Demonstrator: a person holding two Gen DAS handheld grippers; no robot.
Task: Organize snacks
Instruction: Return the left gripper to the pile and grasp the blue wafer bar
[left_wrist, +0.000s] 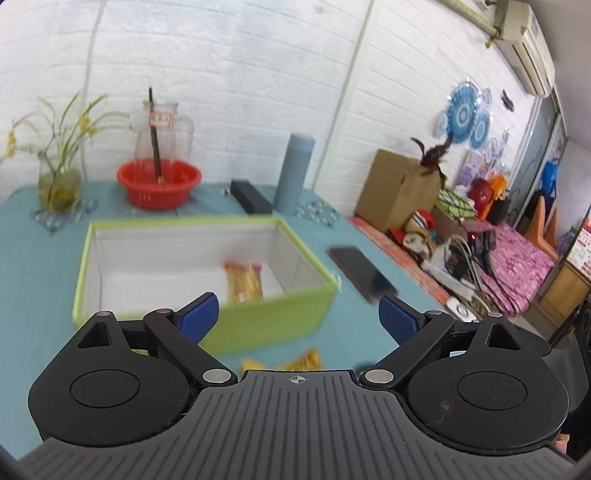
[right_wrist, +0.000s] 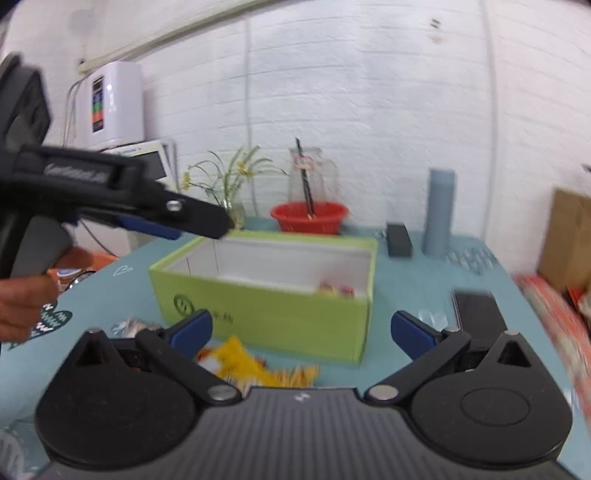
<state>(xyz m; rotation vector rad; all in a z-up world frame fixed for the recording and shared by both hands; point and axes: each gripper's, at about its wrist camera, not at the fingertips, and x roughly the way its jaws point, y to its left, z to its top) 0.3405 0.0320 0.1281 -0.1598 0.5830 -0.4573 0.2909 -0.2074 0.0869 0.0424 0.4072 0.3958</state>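
Observation:
A lime-green box (left_wrist: 306, 254), white inside, stands on the teal table. A yellow-orange snack packet (left_wrist: 245, 282) lies in its right part; in the right wrist view the packet (right_wrist: 336, 290) just shows above the box (right_wrist: 266, 317) wall. In front of the box lies a yellow snack bag (left_wrist: 295, 363) (right_wrist: 251, 363). My left gripper (left_wrist: 299, 315) is open and empty above the box's near wall. My right gripper (right_wrist: 301, 328) is open and empty over the yellow bag. The left gripper (right_wrist: 199, 229) also shows from the side, above the box's left corner, held by a hand (right_wrist: 22, 299).
Behind the box stand a red basket (left_wrist: 159, 182), a glass pitcher (left_wrist: 166, 127), a vase with flowers (left_wrist: 59, 184), a blue cylinder (left_wrist: 293, 173) and a black case (left_wrist: 251, 197). A phone (left_wrist: 362, 273) lies right of the box. A silvery wrapper (right_wrist: 133, 326) lies at its left front.

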